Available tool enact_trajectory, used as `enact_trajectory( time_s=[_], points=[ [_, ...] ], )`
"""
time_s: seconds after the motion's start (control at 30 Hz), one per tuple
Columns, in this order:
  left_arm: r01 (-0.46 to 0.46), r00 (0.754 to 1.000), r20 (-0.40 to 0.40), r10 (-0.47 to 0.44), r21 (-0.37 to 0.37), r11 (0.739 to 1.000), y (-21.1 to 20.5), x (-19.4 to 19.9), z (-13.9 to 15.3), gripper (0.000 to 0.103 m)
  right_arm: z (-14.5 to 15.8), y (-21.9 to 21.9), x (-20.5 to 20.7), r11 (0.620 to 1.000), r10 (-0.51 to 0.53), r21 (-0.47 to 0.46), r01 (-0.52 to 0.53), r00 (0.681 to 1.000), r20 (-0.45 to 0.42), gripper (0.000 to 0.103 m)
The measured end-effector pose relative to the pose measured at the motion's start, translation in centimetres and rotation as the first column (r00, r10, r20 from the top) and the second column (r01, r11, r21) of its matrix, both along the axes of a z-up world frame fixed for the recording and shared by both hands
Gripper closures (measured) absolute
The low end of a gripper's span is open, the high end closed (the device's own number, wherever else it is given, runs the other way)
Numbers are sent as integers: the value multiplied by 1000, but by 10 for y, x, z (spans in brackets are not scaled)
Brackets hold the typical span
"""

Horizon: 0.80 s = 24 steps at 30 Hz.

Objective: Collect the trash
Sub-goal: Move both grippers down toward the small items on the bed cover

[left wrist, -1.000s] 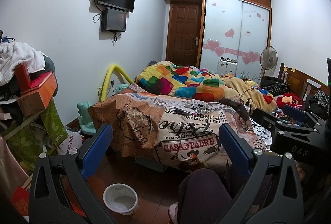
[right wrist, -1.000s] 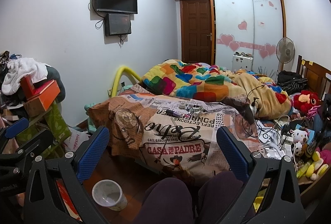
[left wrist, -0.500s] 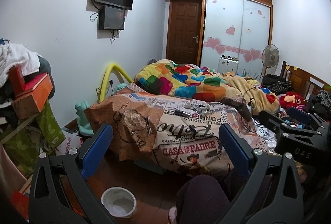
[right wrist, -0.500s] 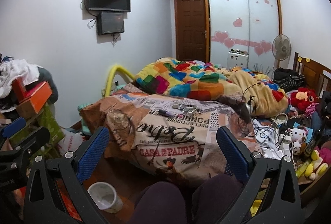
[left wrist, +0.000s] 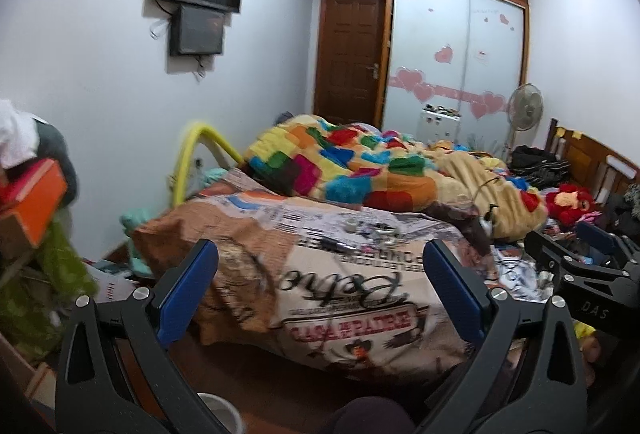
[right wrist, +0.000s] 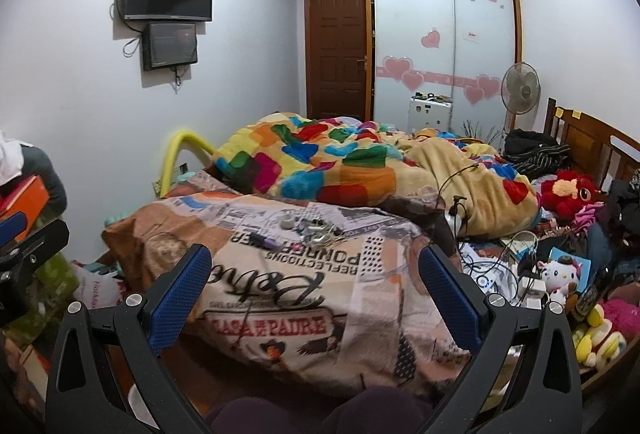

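Observation:
A small heap of litter (left wrist: 372, 230) lies on the printed bedspread (left wrist: 344, 298): a tape roll, a pen and crumpled wrappers. The right wrist view has the same litter (right wrist: 312, 230) mid-bed. My left gripper (left wrist: 320, 258) hangs open and empty in front of the bed's foot, short of the heap. Equally open and empty, my right gripper (right wrist: 315, 262) is level with it on the right. A white bin (left wrist: 218, 414) on the floor shows only its rim at the lower edge.
A colourful blanket (right wrist: 320, 161) is piled behind the litter. Cables, chargers and plush toys (right wrist: 560, 274) crowd the bed's right side. Boxes and clothes (left wrist: 28, 201) are stacked at left. A person's knees (right wrist: 248, 416) fill the bottom. Door, wardrobe and fan stand at the back.
Both grippers have moved closer to the bed and tilted up a little. The bin has slid down to the bottom edge. Both stay open.

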<state>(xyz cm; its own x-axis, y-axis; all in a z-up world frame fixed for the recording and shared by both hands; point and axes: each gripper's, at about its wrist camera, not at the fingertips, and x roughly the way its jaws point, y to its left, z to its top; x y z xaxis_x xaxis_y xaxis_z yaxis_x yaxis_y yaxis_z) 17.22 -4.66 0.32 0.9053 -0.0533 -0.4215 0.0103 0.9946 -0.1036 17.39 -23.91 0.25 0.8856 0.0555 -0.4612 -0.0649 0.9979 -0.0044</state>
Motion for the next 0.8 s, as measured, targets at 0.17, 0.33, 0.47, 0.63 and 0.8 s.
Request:
enact_trajectory(
  time_s=[0.17,0.33,0.47,0.63,0.8],
  points=[
    [-10,999,-49,8,-44,999,-4,49,-12,0,-9,-19,36,1000,-2,3,3,1000,-27,0],
    [-56,993,-105,53,-22,998,-9,99,-36,0,-29,-37,77,1000,10,5,-10,996,-85,0],
    [-54,985,-162,52,-10,998,-19,141,-60,4,-48,-51,109,999,38,34,-34,989,-142,0],
    [-26,964,-266,25,2,1000,-37,194,-96,18,-75,-61,149,995,83,80,-67,973,-216,0],
    [12,940,-340,-6,16,1000,-54,238,-128,27,-99,-66,190,987,138,120,-108,950,-279,14]
  ],
)
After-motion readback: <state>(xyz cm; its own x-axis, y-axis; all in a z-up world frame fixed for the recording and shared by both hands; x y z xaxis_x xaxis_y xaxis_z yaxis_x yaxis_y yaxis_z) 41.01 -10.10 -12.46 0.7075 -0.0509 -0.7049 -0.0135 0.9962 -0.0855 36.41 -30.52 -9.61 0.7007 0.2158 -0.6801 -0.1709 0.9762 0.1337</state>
